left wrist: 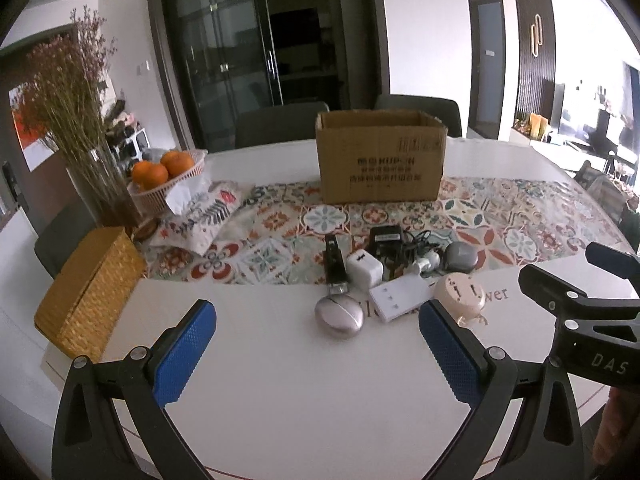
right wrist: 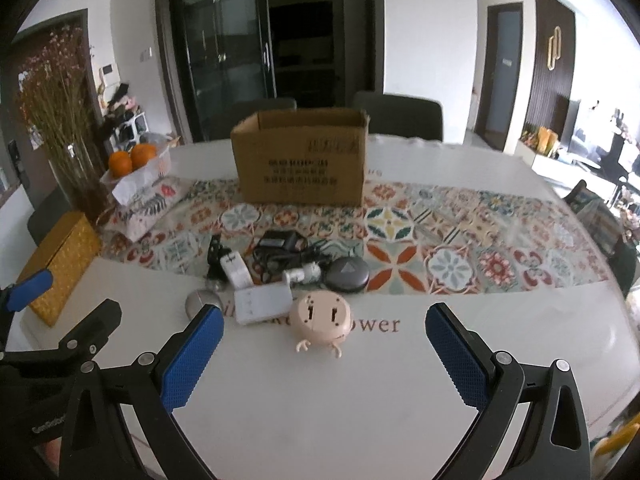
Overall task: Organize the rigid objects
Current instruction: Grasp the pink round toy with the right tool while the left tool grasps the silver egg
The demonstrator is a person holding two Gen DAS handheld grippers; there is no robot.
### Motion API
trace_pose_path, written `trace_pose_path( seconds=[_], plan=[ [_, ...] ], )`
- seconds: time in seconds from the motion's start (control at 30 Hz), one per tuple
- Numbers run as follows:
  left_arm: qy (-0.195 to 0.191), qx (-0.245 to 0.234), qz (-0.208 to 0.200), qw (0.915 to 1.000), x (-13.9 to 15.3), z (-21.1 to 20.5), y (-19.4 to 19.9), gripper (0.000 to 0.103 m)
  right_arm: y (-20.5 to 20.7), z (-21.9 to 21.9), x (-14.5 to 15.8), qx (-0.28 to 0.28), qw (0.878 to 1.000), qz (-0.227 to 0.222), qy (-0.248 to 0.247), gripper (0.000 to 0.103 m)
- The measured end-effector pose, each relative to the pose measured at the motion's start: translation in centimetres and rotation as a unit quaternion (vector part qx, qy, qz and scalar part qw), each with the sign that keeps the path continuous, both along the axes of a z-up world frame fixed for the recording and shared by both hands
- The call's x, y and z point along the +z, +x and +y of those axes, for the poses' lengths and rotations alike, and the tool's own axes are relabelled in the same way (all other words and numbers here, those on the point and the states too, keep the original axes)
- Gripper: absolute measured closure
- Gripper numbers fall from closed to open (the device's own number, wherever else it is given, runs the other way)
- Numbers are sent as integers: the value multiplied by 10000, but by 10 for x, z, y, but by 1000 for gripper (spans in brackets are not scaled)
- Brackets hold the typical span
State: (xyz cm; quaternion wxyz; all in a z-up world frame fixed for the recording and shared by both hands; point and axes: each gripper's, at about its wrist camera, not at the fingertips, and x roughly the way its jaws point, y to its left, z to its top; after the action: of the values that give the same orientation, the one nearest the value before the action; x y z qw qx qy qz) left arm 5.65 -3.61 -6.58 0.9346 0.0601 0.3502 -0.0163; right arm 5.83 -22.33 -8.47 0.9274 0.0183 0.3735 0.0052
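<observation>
A cluster of small rigid objects lies mid-table: a silver oval case (left wrist: 339, 317), a white flat adapter (left wrist: 396, 296), a beige round gadget (left wrist: 460, 291) (right wrist: 321, 314), a white cube charger (left wrist: 365, 270), a black power brick with cable (left wrist: 386, 240), a dark grey round case (left wrist: 460, 256) (right wrist: 346, 274) and a black clip-like item (left wrist: 334, 260). An open cardboard box (left wrist: 380, 158) (right wrist: 302, 158) stands behind them. My left gripper (left wrist: 318, 350) is open and empty just in front of the silver case. My right gripper (right wrist: 324, 356) is open and empty in front of the beige gadget.
A patterned runner (left wrist: 520, 220) crosses the white table (left wrist: 280, 360). At left stand a woven yellow box (left wrist: 90, 294), a vase of dried flowers (left wrist: 100, 184), a basket of oranges (left wrist: 168, 178) and a fabric tissue pouch (left wrist: 200, 216). Chairs stand behind the table.
</observation>
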Motion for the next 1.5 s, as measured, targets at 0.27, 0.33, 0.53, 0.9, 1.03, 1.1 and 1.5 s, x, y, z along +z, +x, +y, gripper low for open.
trace_pose_path(
  seconds=[0.27,0.33,0.53,0.9,1.03,1.1,1.5],
  plan=[
    [77,-31,216,9997,-29,-1,31,0,30,-2,-31,5,9991,431,-4,1],
    [71,-115,291,9995,-36,-1,42,0,39,-1,-40,-6,9985,554,27,1],
    [125,-493,805,9955,-66,-2,78,0,64,2,-67,-122,9947,1019,85,1],
    [93,-486,1507,9873,-103,-5,116,4,98,3,-105,-233,9861,1635,180,4],
    [23,-436,1709,9843,-114,-8,127,5,107,0,-113,-190,9833,1799,215,6],
    [6,-387,1799,9829,-119,-9,131,5,113,0,-119,-171,9820,1872,201,8],
    [-70,-314,2018,9789,-138,-9,143,23,126,2,-137,-73,9759,2166,250,19]
  ],
)
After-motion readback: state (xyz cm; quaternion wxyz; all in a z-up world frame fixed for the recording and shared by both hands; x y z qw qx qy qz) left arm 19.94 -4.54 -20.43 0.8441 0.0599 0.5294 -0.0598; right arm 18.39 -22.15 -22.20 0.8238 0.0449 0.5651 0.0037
